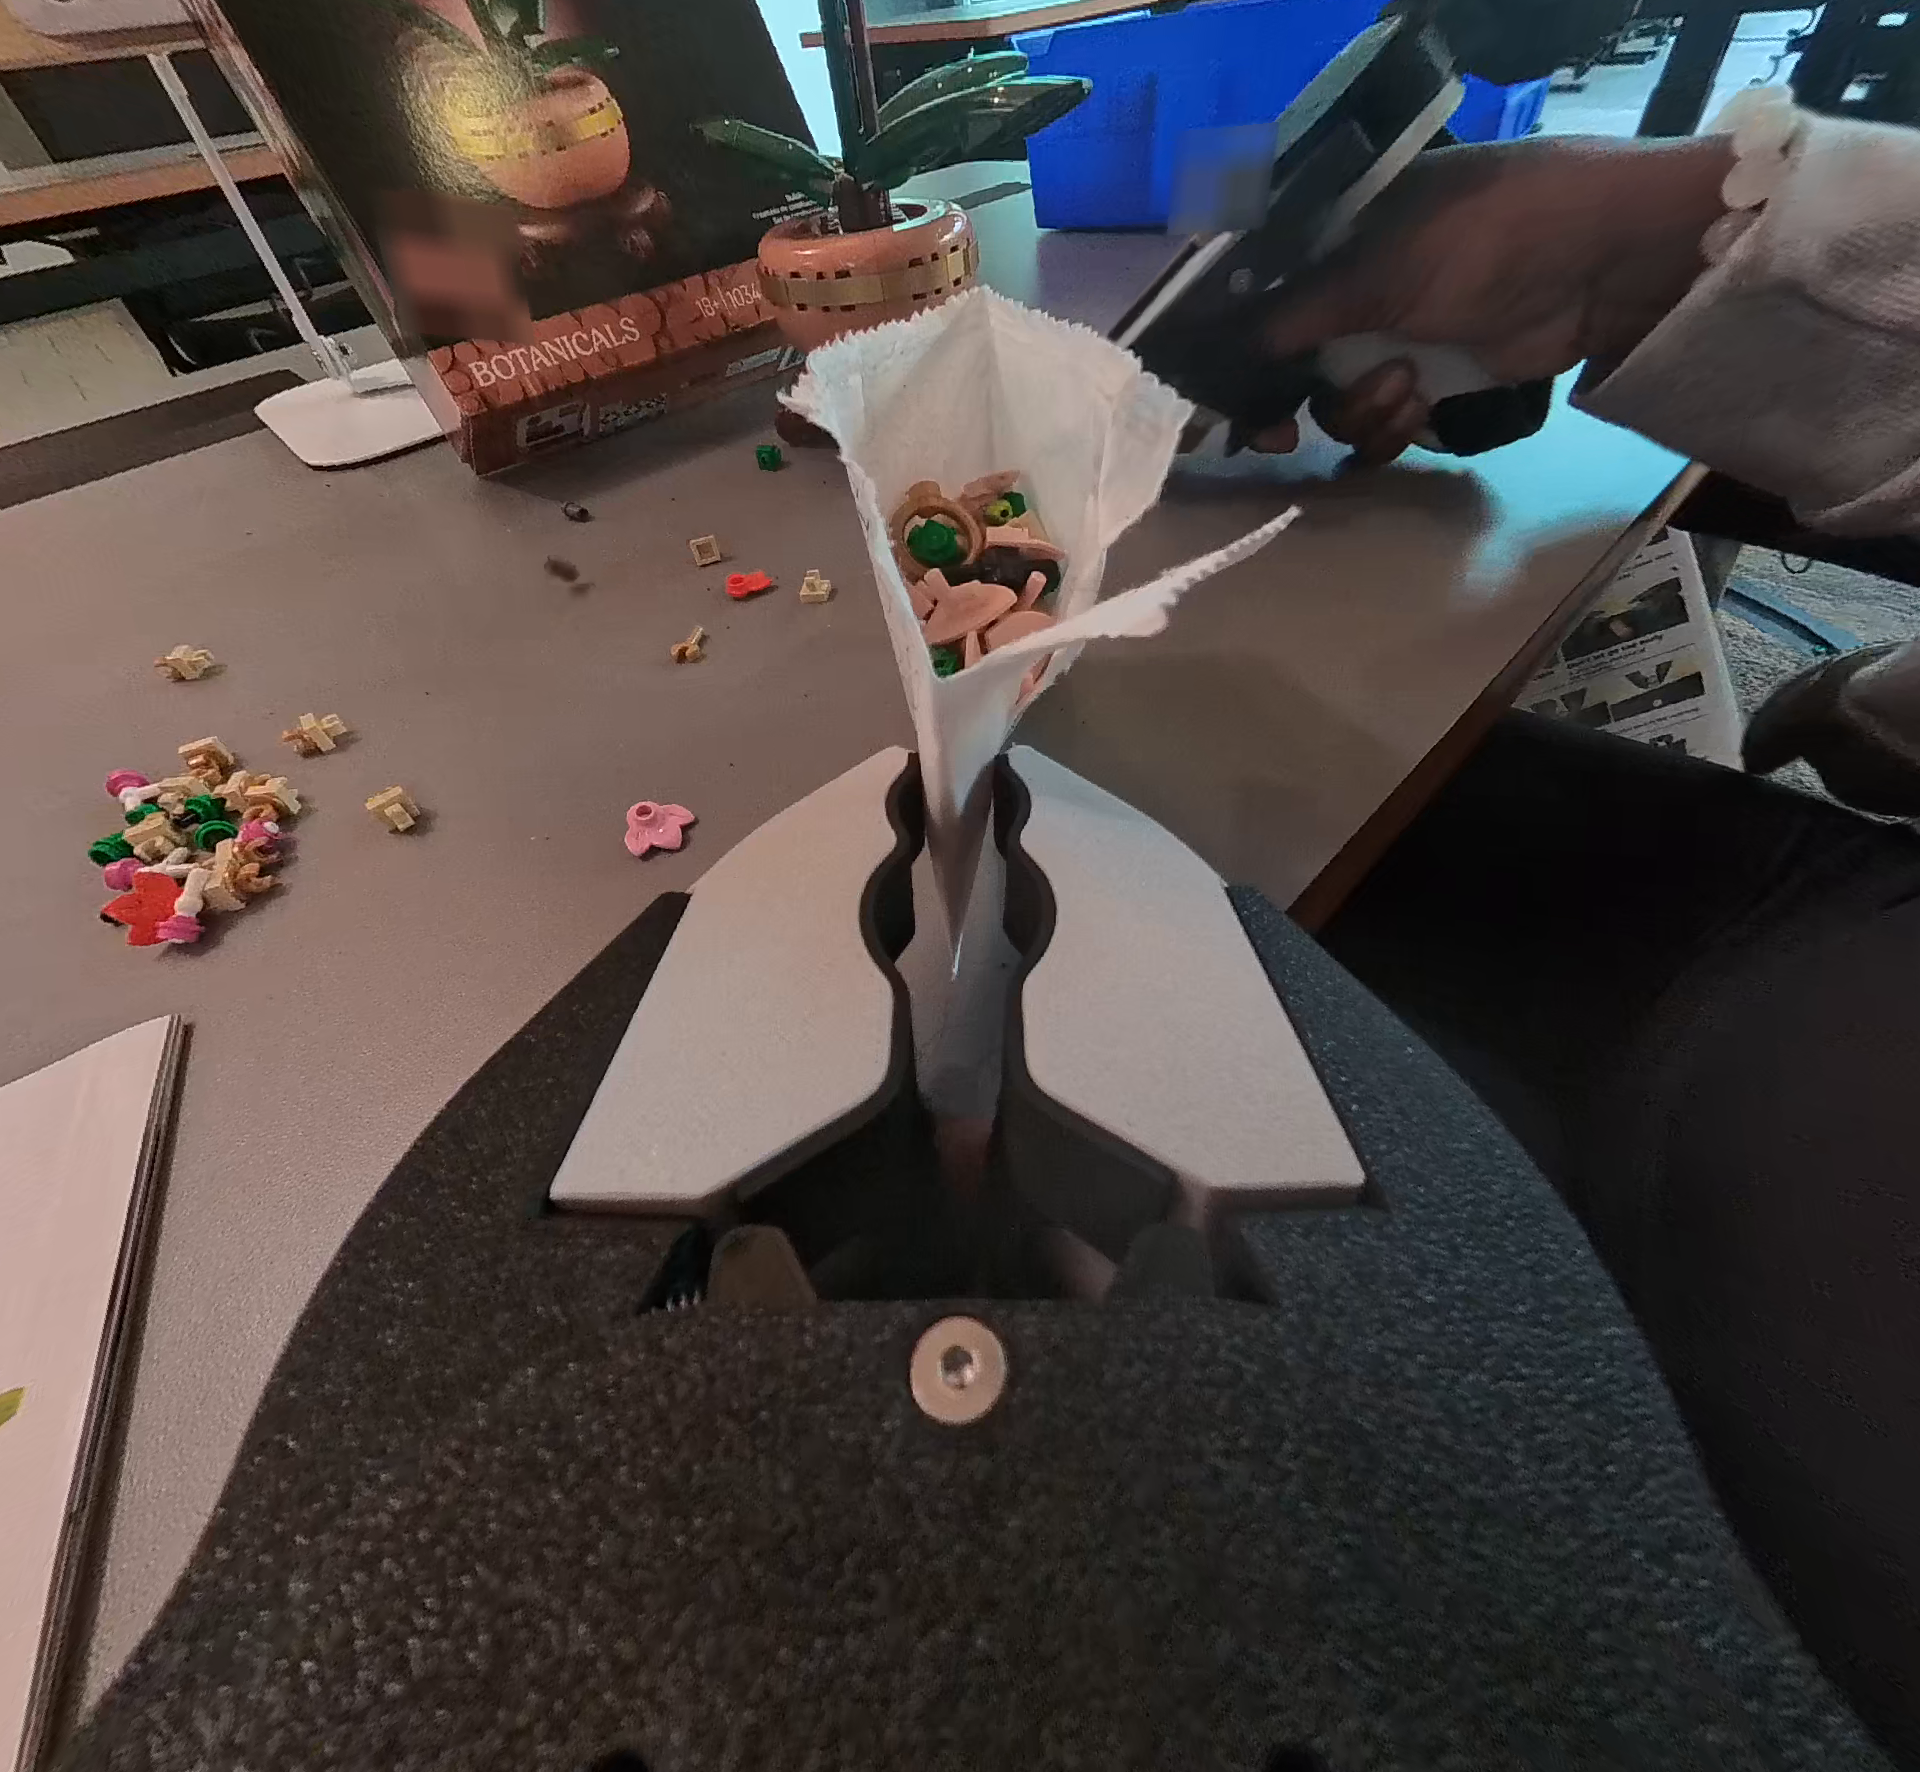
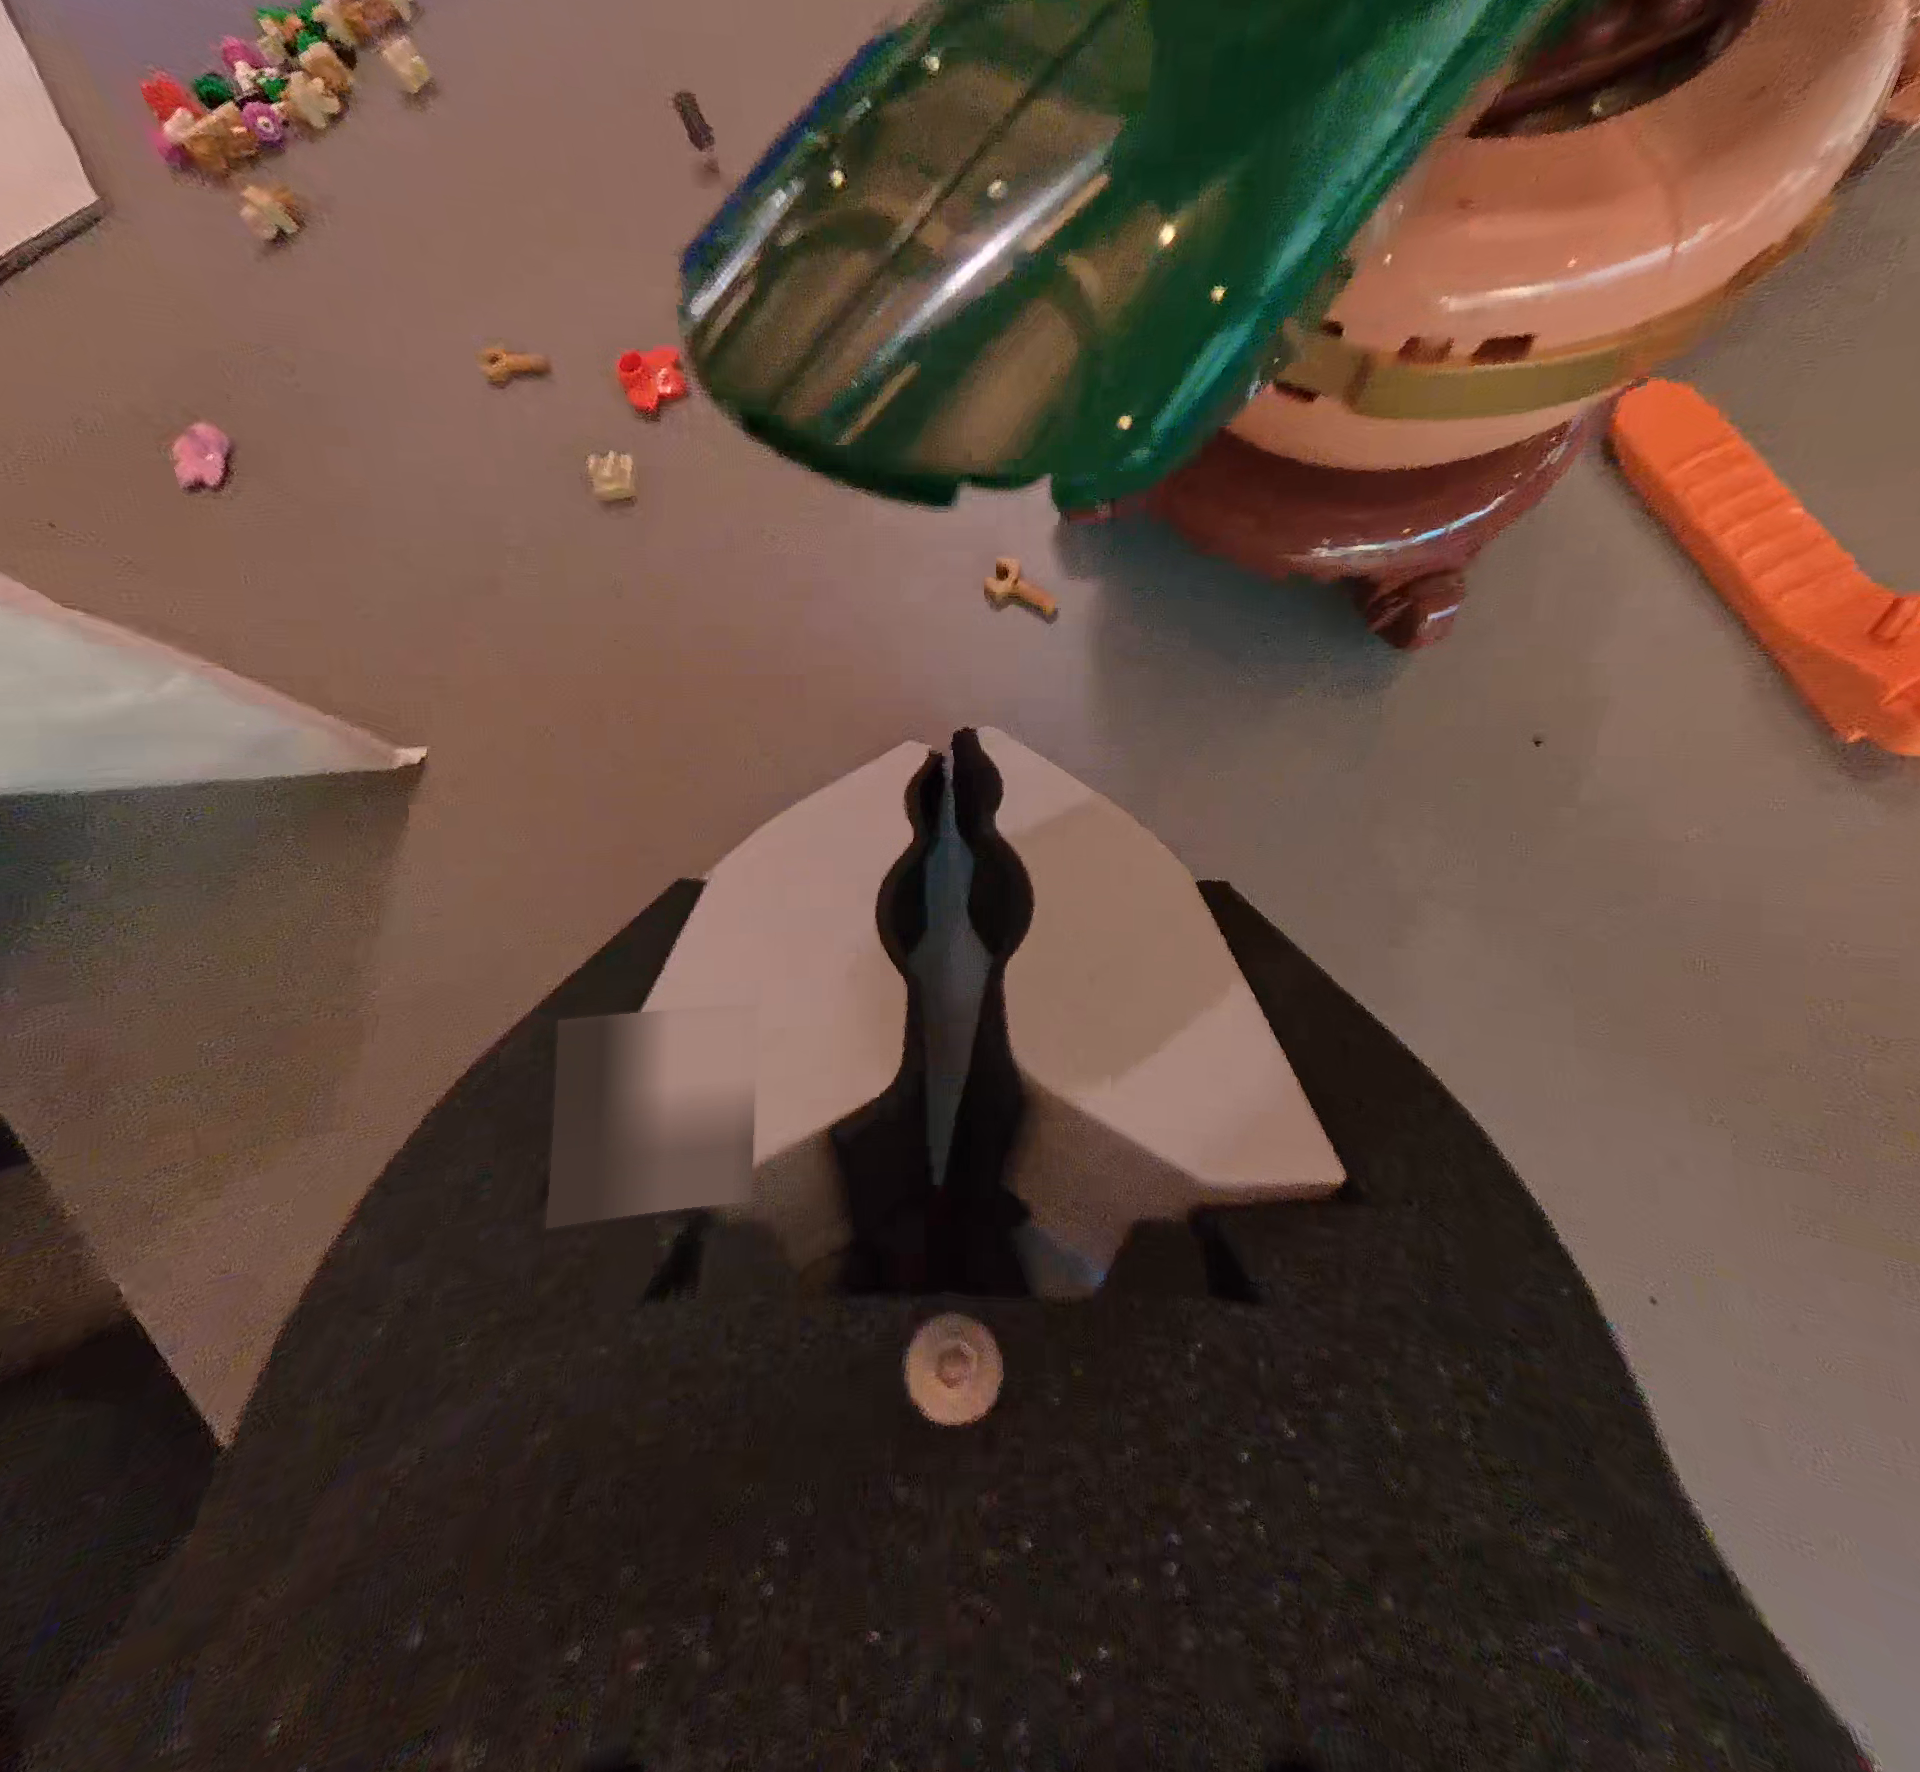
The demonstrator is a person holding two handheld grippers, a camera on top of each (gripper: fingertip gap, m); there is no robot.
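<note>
My left gripper point(image 1: 961, 787) is shut on the folded lower corner of a white paper bag point(image 1: 987, 392) and holds it upright above the grey table point(image 1: 416, 943). The bag's top is torn open; pink, tan and green small bricks point(image 1: 977, 579) lie inside. My right gripper point(image 2: 951, 758) is shut with nothing between its pads, above bare table near a tan piece point(image 2: 1018, 588). In the left wrist view it point(image 1: 1195, 372) is held in a hand just right of the bag's top edge. A corner of the bag point(image 2: 208, 725) shows at the left of the right wrist view.
A brick plant pot point(image 1: 868, 268) with green leaves point(image 2: 987, 216) stands behind the bag, beside a tall product box point(image 1: 499, 164). An orange tool point(image 2: 1766, 569) lies right of the pot. A pile of small pieces point(image 1: 192, 839), a pink flower point(image 1: 657, 827), a booklet point(image 1: 73, 1255), a blue bin point(image 1: 1143, 122). There is about 20 cm between the tips of the two grippers. Measured from the fingertips, the pink flower point(image 1: 657, 827) is 7 cm or so from the left gripper and 20 cm from the right. The right camera catches it too, in the right wrist view point(image 2: 207, 437).
</note>
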